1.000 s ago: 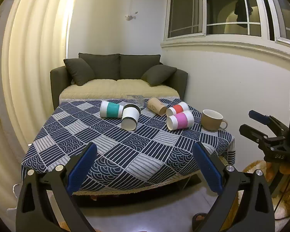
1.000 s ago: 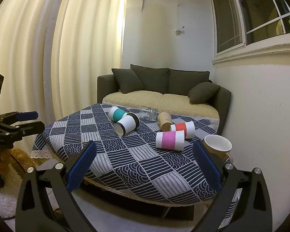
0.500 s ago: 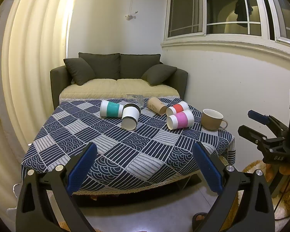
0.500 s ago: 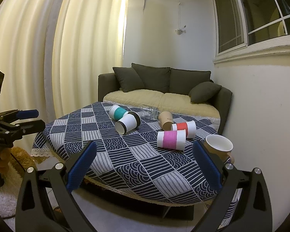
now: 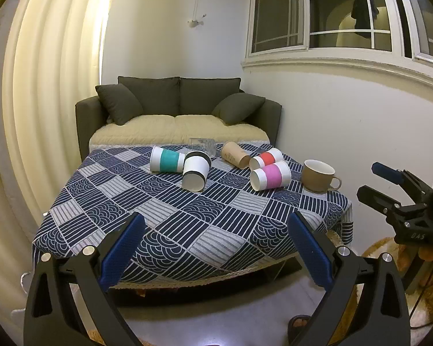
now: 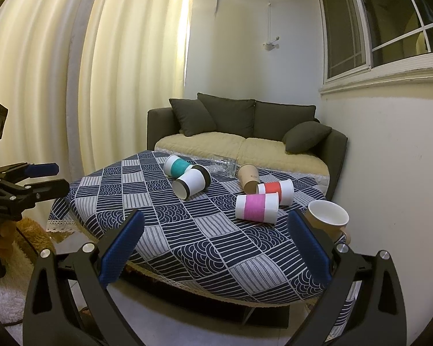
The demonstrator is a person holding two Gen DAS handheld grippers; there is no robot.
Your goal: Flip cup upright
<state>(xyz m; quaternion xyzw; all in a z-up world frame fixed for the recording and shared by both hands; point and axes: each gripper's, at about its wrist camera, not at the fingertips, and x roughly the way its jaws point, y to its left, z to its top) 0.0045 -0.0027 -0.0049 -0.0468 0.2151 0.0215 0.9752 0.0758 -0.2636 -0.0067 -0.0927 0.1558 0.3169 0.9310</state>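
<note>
Several paper cups lie on their sides on the patterned tablecloth (image 5: 170,210): a teal-banded cup (image 5: 166,159), a black-rimmed white cup (image 5: 196,170), a brown cup (image 5: 234,154), a red-banded cup (image 5: 266,158) and a pink-banded cup (image 5: 270,175). A clear glass (image 5: 202,145) lies behind them. A brown mug (image 5: 317,176) stands upright at the right edge. My left gripper (image 5: 215,242) is open and empty, short of the table's near edge. My right gripper (image 6: 215,242) is open and empty, near the table's right front; the pink-banded cup (image 6: 256,207) and the mug (image 6: 327,219) are closest to it.
A dark sofa (image 5: 176,109) with cushions stands behind the table. A wall (image 5: 346,121) runs along the table's right side, a curtain (image 5: 37,115) on the left. A furry rug (image 6: 3,288) lies on the floor left of the table.
Both views have shifted only slightly; the grippers stay open and the cups have not moved.
</note>
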